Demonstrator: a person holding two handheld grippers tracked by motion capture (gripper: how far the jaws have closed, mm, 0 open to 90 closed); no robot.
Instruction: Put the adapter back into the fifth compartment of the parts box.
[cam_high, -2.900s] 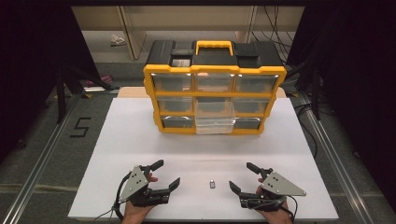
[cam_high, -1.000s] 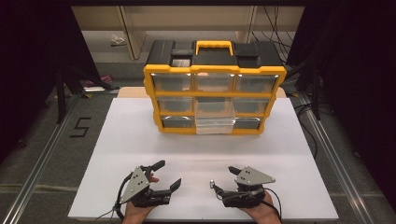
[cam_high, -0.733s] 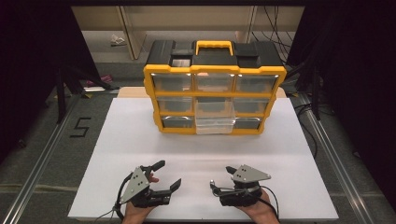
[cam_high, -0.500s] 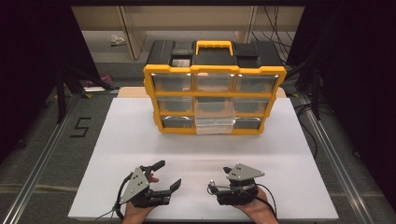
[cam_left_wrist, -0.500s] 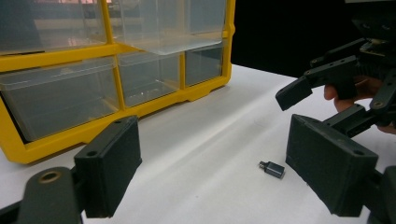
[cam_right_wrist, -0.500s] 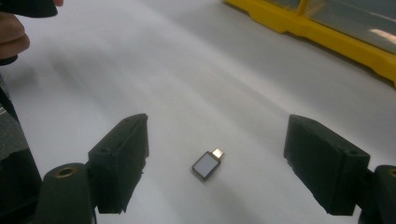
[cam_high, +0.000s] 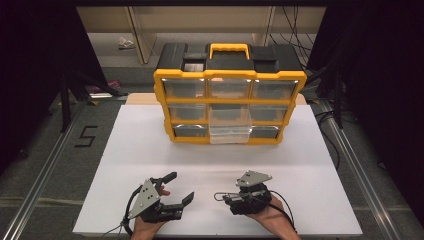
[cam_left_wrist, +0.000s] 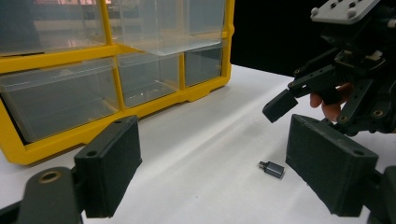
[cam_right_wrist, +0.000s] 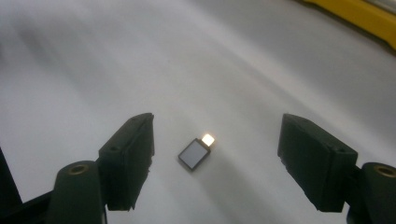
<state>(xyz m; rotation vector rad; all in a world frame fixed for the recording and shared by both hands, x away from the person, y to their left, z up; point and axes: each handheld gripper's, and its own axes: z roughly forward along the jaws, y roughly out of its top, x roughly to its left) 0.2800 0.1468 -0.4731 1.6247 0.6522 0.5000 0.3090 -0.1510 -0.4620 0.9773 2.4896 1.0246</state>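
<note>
Item by item: my right gripper (cam_right_wrist: 215, 158) hung with jaws spread wide, a small grey metal adapter with a bright plug end (cam_right_wrist: 195, 152) lying flat on the white table (cam_right_wrist: 243, 70) between them, touching neither. My left gripper (cam_left_wrist: 215, 168) was likewise parted, nothing held, the adapter just beside its right jaw. Beyond stood a yellow-framed organiser of clear plastic drawers (cam_high: 230, 105), bottom-middle drawer (cam_high: 230, 134) protruding.

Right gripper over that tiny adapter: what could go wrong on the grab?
1. The adapter is small and lies flat on the table; the open right gripper straddles it, so the pads may close above it or flick it away.
2. It lies diagonal to the jaws, so it could twist when squeezed.
3. The left gripper, also open, sits close by; a collision seems possible.
</note>
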